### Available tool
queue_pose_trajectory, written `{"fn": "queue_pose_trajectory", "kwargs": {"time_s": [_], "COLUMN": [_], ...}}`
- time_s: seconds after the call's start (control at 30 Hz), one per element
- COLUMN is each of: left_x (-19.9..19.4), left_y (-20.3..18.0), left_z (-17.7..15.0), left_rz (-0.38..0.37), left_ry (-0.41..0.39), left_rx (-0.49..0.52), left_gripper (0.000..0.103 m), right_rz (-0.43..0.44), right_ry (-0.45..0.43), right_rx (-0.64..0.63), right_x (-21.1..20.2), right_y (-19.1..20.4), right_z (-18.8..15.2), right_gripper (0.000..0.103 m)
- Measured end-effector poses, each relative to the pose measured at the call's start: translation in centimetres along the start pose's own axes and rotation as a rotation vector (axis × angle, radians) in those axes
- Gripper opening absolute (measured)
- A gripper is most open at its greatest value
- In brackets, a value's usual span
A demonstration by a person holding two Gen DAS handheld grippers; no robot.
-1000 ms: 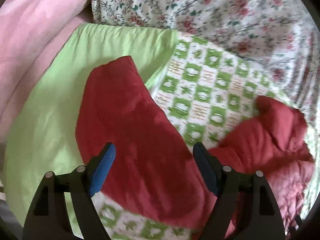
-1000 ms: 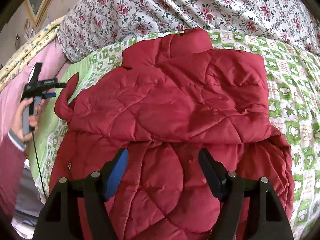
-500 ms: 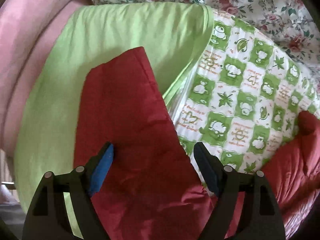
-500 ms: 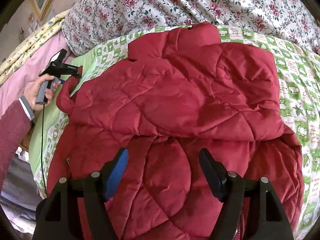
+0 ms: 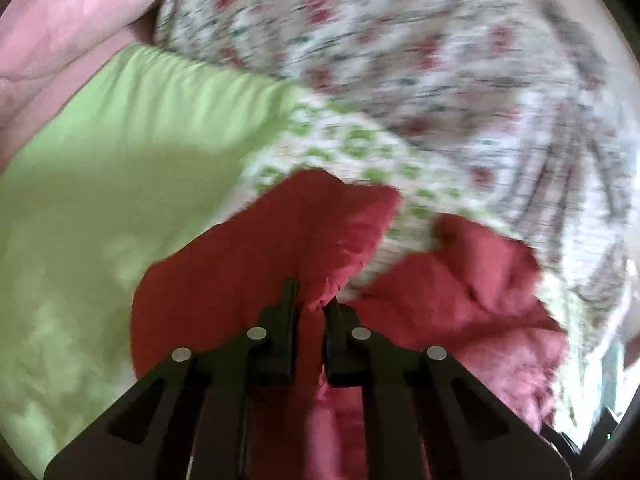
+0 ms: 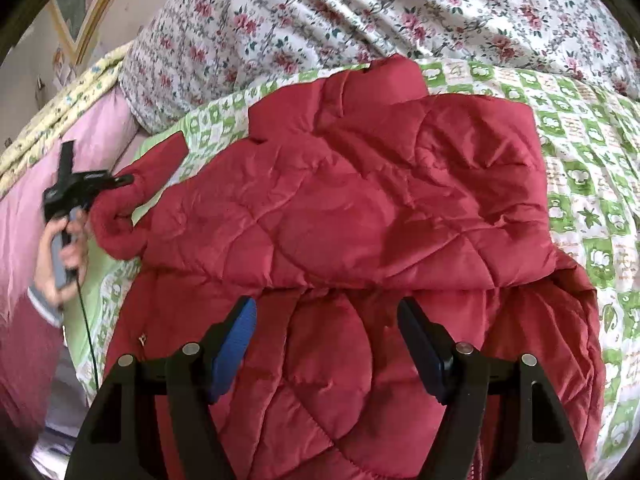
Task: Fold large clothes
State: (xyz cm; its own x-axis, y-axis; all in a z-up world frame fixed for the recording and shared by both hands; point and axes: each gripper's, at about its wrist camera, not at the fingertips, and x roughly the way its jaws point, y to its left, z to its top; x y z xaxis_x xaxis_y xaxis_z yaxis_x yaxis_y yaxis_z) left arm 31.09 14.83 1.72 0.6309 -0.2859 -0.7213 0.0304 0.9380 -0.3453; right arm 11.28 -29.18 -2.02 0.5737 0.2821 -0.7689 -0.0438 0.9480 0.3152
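A red quilted jacket point(image 6: 360, 208) lies spread on the green patterned sheet point(image 6: 580, 160). My right gripper point(image 6: 326, 320) hovers open above the jacket's lower half, with nothing between its fingers. In the blurred left wrist view my left gripper point(image 5: 314, 300) has its jaws closing tight, and a bunched fold of the red sleeve point(image 5: 260, 248) is pinched between the pads. From the right wrist view the left gripper point(image 6: 128, 179) shows at the far left, on the sleeve cuff point(image 6: 120, 208), which is lifted off the sheet. A person's hand point(image 6: 60, 252) holds it.
A floral quilt point(image 6: 360, 8) is heaped behind the jacket. A pink blanket point(image 6: 24, 220) lies to the left, with a plain green sheet point(image 5: 120, 180) beside it. The bed edge drops away at the lower left.
My left gripper went from open above the sleeve to shut on it and lifted the cuff. The left view swung and blurred. The right gripper stayed open and still.
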Motion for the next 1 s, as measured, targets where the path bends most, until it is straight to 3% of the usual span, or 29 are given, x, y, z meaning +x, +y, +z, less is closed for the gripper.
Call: {"fn": "queue_pose_trajectory", "kwargs": {"time_s": [0.27, 0.4, 0.6, 0.73, 1.0], "left_x": [-3.5, -3.5, -0.2, 2.0, 4.0], "left_y": [-9.7, -15.4, -20.4, -22.4, -22.9], "left_z": [-3.5, -6.1, -9.9, -12.4, -15.3], "left_rz": [-0.251, -0.339, -0.406, -0.399, -0.374], "left_ry": [-0.07, -0.071, 0.007, 0.052, 0.12], "left_rx": [0.067, 0.19, 0.291, 0.355, 0.399], "left_gripper": [0.008, 0.008, 0.008, 0.008, 0.008], "right_rz": [-0.027, -0.061, -0.073, -0.072, 0.084], "right_ry": [-0.057, -0.086, -0.142, -0.167, -0.147], "right_rx": [0.072, 0.115, 0.193, 0.223, 0.353], "right_x": [-1.1, -1.8, -3.2, -3.8, -2.6], "right_y": [-2.2, -3.4, -5.4, -6.3, -8.6], "right_z": [0.3, 0.5, 0.7, 0.9, 2.5], "right_gripper": [0.075, 0.075, 0.075, 0.075, 0.076]}}
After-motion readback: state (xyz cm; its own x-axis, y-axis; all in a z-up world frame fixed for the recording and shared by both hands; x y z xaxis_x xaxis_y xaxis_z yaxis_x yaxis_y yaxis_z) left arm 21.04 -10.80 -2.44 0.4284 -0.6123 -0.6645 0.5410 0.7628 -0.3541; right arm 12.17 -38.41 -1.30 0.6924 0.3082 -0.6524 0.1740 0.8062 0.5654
